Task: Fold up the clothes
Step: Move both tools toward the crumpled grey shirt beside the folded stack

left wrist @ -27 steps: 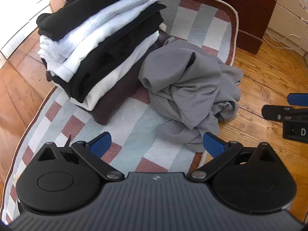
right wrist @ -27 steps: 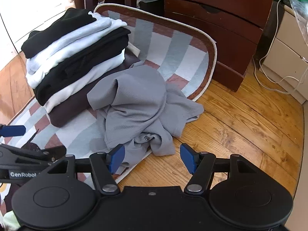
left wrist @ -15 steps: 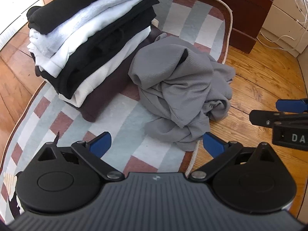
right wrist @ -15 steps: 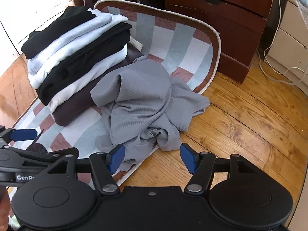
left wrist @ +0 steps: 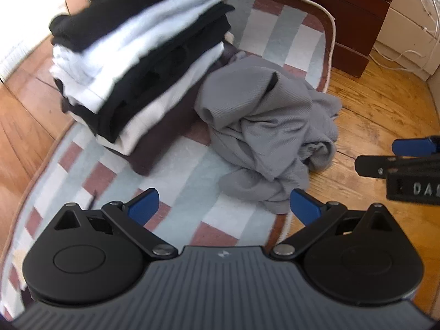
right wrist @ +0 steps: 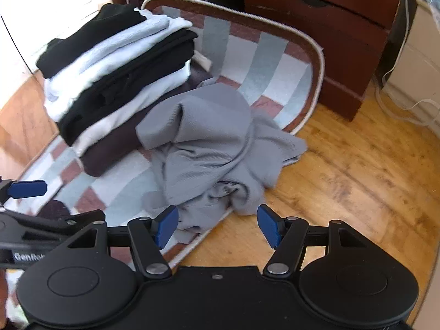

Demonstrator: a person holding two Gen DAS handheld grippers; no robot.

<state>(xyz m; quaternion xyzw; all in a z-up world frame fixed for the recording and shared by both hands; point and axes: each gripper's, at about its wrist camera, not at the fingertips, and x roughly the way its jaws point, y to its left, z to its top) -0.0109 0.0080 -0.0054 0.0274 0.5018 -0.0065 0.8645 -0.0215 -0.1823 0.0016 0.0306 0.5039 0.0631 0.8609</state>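
Grey cloth, a crumpled ribbed garment (left wrist: 264, 126), lies bunched in a heap at the right edge of a striped rug (left wrist: 192, 170), with part of it spilling over the rug's border onto the wooden floor (left wrist: 371, 115). From the right wrist camera the same garment (right wrist: 214, 148) sits just ahead of the fingers, its folds tangled and one loose flap sticking up at the top.

Just to its left, touching or nearly touching it, stands a stack of folded clothes (left wrist: 143, 63): black on top, then pale and white layers, more black, a cream piece, and a dark brown piece at the bottom. The stack rests on the rug and leans slightly.

The left gripper (left wrist: 224, 206) hovers above the near part of the rug, its blue-tipped fingers spread wide and holding nothing, the grey heap just beyond the right fingertip. The right gripper (right wrist: 217, 224) is likewise parted, at a middling width, empty, with the near hem of the garment between and just ahead of its pads. Each gripper shows at the edge of the other's view.

Beyond the rug's far curved end stands a dark wooden dresser (right wrist: 330, 27). White cables (right wrist: 398, 101) trail on the floor beside a pale cabinet (right wrist: 423, 55) at the right.
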